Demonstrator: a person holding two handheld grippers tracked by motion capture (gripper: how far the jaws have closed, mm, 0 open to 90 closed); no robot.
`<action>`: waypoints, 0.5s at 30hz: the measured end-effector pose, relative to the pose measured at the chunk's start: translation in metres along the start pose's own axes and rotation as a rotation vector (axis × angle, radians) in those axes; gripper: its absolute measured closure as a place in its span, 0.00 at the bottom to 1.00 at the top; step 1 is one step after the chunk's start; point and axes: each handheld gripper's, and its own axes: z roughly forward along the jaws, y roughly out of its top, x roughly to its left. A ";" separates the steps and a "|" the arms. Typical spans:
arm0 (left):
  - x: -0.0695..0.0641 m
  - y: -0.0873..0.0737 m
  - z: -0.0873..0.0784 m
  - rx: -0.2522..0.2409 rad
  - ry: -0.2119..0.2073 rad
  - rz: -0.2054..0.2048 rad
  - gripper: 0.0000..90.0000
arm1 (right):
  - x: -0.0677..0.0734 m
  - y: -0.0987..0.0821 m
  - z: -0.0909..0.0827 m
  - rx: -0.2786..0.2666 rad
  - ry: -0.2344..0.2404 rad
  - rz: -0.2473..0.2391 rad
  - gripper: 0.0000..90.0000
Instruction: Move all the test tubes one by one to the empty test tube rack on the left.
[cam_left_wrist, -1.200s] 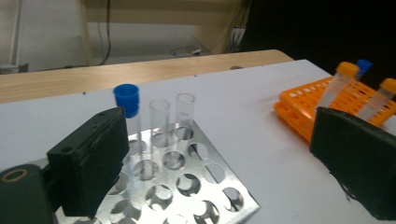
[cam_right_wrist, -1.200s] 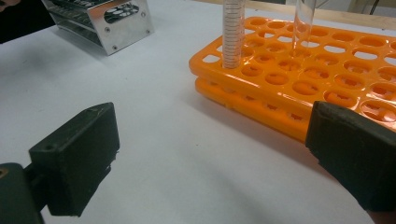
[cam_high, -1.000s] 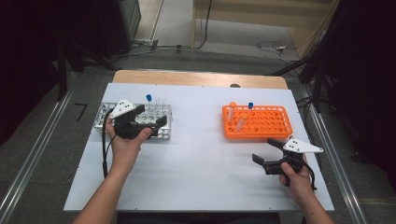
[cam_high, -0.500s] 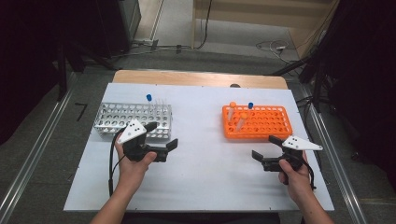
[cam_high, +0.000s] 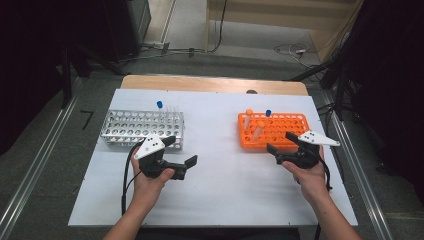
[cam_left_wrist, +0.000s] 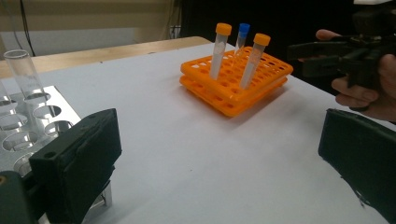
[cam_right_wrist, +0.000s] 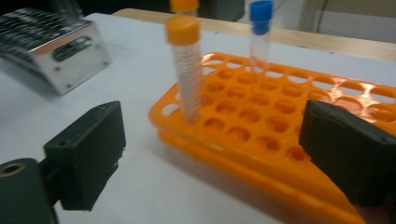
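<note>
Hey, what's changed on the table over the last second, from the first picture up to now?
The left tongs drew back off the silver metal tube rack toward the person, jaws open and empty. The right tongs moved up to the orange plastic tube rack's near edge; their jaws have just been closing slightly, nothing between them. Both racks and their capped tubes stayed put.

My jaw pads look matt black and slightly rough. The orange plastic rack (cam_right_wrist: 261, 135) shines glossy, the metal rack (cam_high: 140, 127) gleams mirror-bright, and the white tabletop (cam_high: 225, 185) is smooth, matt.
</note>
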 end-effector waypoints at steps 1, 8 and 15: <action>0.000 0.000 0.000 -0.001 -0.004 -0.001 0.00 | -0.002 0.002 0.004 -0.004 -0.020 0.005 0.14; -0.001 -0.001 0.002 0.002 -0.010 -0.001 0.00 | -0.012 0.007 0.033 0.015 -0.088 0.029 0.36; 0.000 -0.002 0.002 0.008 -0.009 -0.001 0.00 | -0.022 0.011 0.057 0.043 -0.126 0.059 0.45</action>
